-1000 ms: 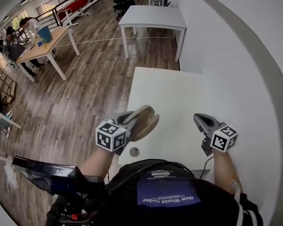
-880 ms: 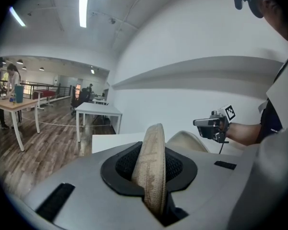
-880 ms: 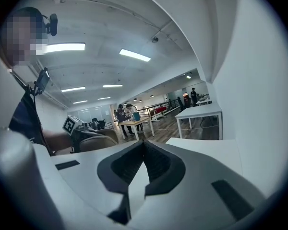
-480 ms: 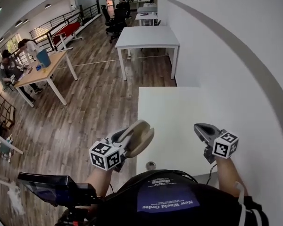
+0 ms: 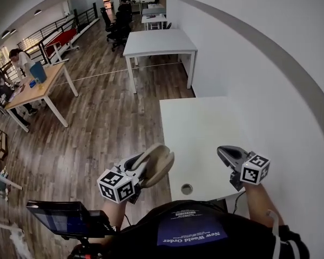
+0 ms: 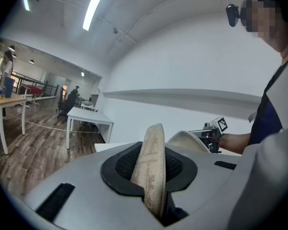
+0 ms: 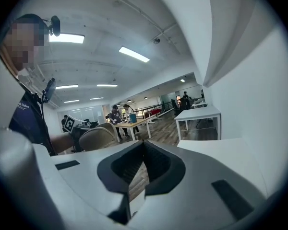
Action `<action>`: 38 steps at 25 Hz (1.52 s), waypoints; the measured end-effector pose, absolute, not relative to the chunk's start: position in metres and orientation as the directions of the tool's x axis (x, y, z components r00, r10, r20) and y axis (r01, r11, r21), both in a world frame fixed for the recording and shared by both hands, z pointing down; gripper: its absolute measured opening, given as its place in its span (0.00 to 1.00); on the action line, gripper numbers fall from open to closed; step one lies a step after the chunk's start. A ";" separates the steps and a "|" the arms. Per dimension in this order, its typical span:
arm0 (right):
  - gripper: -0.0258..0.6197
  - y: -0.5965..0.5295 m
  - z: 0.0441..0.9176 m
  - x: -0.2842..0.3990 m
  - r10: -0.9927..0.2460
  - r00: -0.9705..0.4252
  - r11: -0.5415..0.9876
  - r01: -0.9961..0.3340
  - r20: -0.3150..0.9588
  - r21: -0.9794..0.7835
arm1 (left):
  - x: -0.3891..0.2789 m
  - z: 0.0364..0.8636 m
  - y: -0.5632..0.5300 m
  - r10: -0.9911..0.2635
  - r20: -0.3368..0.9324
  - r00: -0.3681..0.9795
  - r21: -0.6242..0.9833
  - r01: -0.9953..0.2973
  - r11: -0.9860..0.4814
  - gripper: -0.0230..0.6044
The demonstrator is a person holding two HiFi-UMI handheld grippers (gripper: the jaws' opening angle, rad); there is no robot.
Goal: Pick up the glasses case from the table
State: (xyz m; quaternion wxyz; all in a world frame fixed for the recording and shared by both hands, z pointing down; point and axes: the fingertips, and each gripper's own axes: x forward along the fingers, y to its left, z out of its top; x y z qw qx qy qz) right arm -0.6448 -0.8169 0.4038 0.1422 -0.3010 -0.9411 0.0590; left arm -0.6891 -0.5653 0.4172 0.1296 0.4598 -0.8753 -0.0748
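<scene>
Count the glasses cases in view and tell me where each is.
1. The glasses case is gripped in the left claw, in the air. The right claw holds nothing.

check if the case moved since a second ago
Yes. The case, shut in the left gripper, shifted left against the table: it was over the top by the hole, now mostly hangs past the left edge.

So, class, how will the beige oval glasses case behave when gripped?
Probably stiff: the beige oval glasses case holds its curve between clamped jaws. Likely light, hanging from one edge. Its open half may flap.
</scene>
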 end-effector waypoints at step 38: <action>0.04 -0.907 0.364 -0.632 0.666 -0.739 0.744 0.648 0.102 -0.162 | -0.657 0.375 -0.654 -0.794 0.096 -0.600 0.225 -0.764 0.605 0.13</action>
